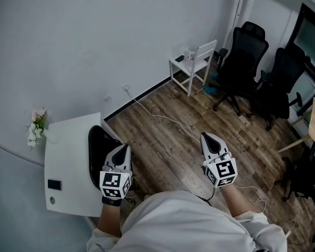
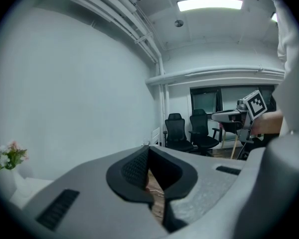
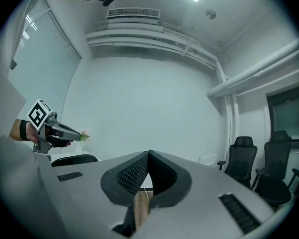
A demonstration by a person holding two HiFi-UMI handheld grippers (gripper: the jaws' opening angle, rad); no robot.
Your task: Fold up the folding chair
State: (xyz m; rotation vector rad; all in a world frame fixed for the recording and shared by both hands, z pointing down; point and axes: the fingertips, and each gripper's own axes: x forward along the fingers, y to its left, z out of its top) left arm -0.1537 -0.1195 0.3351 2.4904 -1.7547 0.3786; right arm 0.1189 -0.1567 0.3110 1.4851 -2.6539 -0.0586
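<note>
The white folding chair (image 1: 195, 63) stands unfolded against the far wall, with small items on its seat. It is far from both grippers. It also shows small past the jaws in the left gripper view, folding chair (image 2: 156, 135), and in the right gripper view, folding chair (image 3: 208, 159). My left gripper (image 1: 127, 147) is held close to my body beside the white table, shut and empty. My right gripper (image 1: 206, 137) hovers over the wooden floor, also shut with nothing in it. In their own views the left gripper (image 2: 148, 149) and right gripper (image 3: 148, 154) show the pads closed together.
A white table (image 1: 68, 140) at the left holds a phone (image 1: 54, 184). Flowers (image 1: 37, 126) stand by it and a black chair (image 1: 98, 150) is tucked under it. Two black office chairs (image 1: 242, 62) stand right of the folding chair. A cable (image 1: 168, 121) runs across the floor.
</note>
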